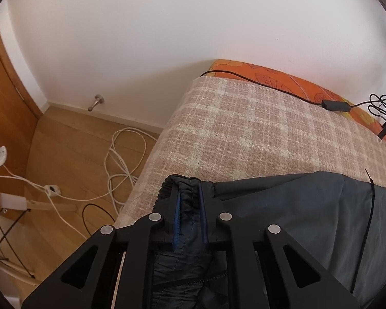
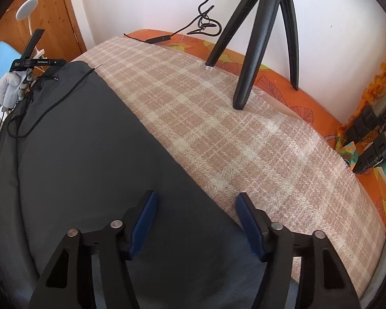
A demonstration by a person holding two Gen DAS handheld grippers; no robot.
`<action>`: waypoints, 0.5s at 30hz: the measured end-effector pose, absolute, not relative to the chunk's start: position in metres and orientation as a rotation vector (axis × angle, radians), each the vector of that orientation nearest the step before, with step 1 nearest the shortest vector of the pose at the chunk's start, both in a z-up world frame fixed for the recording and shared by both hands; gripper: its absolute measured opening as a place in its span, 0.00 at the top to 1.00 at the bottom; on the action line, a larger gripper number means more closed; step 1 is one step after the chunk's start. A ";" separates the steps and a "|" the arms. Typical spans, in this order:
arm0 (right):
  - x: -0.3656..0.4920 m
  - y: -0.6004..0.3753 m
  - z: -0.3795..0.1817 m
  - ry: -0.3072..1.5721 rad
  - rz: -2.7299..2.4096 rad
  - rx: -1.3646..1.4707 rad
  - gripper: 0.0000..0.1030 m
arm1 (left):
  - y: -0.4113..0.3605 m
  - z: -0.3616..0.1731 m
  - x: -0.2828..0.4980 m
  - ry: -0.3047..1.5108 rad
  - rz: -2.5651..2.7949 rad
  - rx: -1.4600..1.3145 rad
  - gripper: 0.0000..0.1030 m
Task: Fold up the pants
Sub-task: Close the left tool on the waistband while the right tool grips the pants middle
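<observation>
Pants (image 2: 85,149) lie lengthwise on the plaid blanket (image 2: 244,134), running toward ten o'clock from the right gripper (image 2: 196,221), whose fingers stand apart above them. Left gripper (image 1: 189,207) is clamped on the waistband (image 1: 185,188) at the far end.

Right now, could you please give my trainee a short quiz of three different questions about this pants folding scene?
1. True or false: the left hand-held gripper is shut on the waistband of the pants.
2. What does the right hand-held gripper hold? A) the pants B) nothing C) the tripod
3. Fill in: the pants lie on a checked ______.

Key: 1 true; 2 B, its jaws stand open above the pants' edge; 3 blanket.
</observation>
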State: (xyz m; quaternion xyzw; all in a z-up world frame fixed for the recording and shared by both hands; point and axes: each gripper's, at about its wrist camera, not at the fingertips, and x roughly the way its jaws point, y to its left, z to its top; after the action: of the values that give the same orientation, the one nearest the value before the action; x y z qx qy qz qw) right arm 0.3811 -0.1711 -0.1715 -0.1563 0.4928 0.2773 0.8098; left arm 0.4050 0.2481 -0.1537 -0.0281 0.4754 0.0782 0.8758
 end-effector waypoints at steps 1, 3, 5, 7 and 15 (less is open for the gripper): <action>0.377 -0.169 -0.170 1.054 0.604 -0.337 0.61 | 0.246 -0.152 0.404 0.988 0.162 -0.053 0.92; 0.368 -0.163 -0.168 1.050 0.615 -0.360 0.79 | 0.244 -0.147 0.402 0.977 0.164 -0.052 0.93; 0.360 -0.157 -0.167 1.044 0.602 -0.393 0.95 | 0.242 -0.144 0.399 0.964 0.163 -0.056 0.94; 0.354 -0.153 -0.164 1.033 0.585 -0.404 0.99 | 0.242 -0.139 0.395 0.948 0.160 -0.062 0.94; 0.333 -0.160 -0.114 0.905 0.519 -0.411 1.00 | 0.242 -0.105 0.388 0.886 0.151 -0.096 0.95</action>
State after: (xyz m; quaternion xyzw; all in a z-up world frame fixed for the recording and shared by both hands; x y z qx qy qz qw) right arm 0.3334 -0.1595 -0.1140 -0.1950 0.4291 0.2462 0.8469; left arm 0.3880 0.2421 -0.1050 -0.0465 0.4279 0.0728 0.8997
